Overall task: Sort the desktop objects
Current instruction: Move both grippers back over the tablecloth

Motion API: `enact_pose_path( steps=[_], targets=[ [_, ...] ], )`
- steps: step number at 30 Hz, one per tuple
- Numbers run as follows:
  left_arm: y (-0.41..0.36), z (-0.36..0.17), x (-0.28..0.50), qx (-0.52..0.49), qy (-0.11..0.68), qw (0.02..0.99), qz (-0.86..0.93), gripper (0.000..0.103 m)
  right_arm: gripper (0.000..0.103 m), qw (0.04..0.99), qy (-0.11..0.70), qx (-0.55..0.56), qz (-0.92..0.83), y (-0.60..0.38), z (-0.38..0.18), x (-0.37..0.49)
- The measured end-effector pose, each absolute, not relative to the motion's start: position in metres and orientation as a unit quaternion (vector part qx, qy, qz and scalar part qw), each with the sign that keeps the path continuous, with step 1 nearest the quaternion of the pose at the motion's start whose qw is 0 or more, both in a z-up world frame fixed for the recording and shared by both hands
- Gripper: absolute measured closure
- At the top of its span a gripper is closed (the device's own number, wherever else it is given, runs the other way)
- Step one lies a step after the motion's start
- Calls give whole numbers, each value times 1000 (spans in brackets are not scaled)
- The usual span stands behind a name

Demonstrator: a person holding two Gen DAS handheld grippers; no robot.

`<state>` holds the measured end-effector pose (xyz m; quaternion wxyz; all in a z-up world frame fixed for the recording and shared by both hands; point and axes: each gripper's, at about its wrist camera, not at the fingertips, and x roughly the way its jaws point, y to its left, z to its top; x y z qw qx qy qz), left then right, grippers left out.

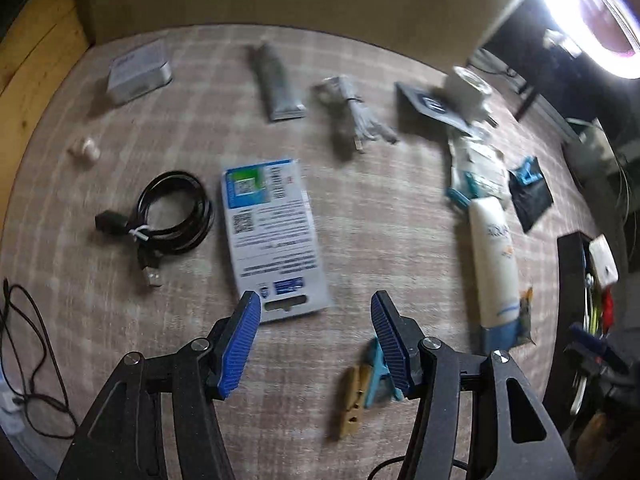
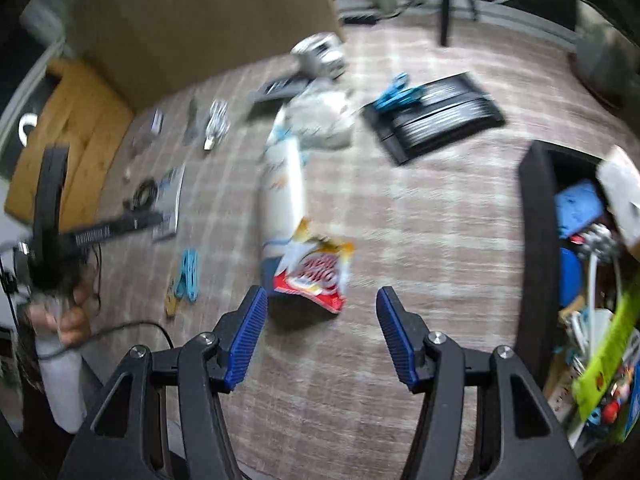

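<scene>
Both grippers hang above the clutter with nothing between them: the left gripper (image 1: 316, 304) has its fingers spread over the near end of a flat printed package (image 1: 272, 236), the right gripper (image 2: 322, 300) has its fingers spread just short of a red snack packet (image 2: 316, 276); both look poised to choose, not yet to grasp. Loose things lie scattered singly, apparently so each can be picked alone: a coiled black cable (image 1: 168, 216) at left, a white tube (image 1: 494, 260) at right, clothespins (image 1: 366, 384) near; a dark bin (image 2: 538, 248) at far right already holds oddments. The surface (image 1: 400, 208) wears a pale checked cloth; a cardboard panel (image 2: 200, 20) stands behind it.
</scene>
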<state>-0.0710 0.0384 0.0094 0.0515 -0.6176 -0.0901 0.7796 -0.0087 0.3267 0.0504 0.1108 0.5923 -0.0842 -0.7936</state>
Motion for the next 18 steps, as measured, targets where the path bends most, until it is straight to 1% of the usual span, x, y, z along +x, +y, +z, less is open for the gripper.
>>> enact_pose_path(
  steps=[4,7,9,13,17,18],
  targets=[
    [30,3,-75,-620,-102,37,777,45,47,111,-66,598,-791,314,40,-11],
    [32,-2,-81,-625,-96,24,774,44,47,116,-60,605,-785,305,32,-13],
    [34,-7,-84,-630,-96,20,771,40,47,118,-52,609,-782,300,27,-13],
    [38,-16,-93,-637,-100,11,764,36,47,113,-38,613,-781,296,19,-16],
    [42,-21,-103,-634,-92,-3,768,29,47,107,-36,611,-784,299,16,-21],
    [42,-21,-104,-633,-90,-6,768,29,47,107,-34,609,-785,300,16,-22]
  ],
)
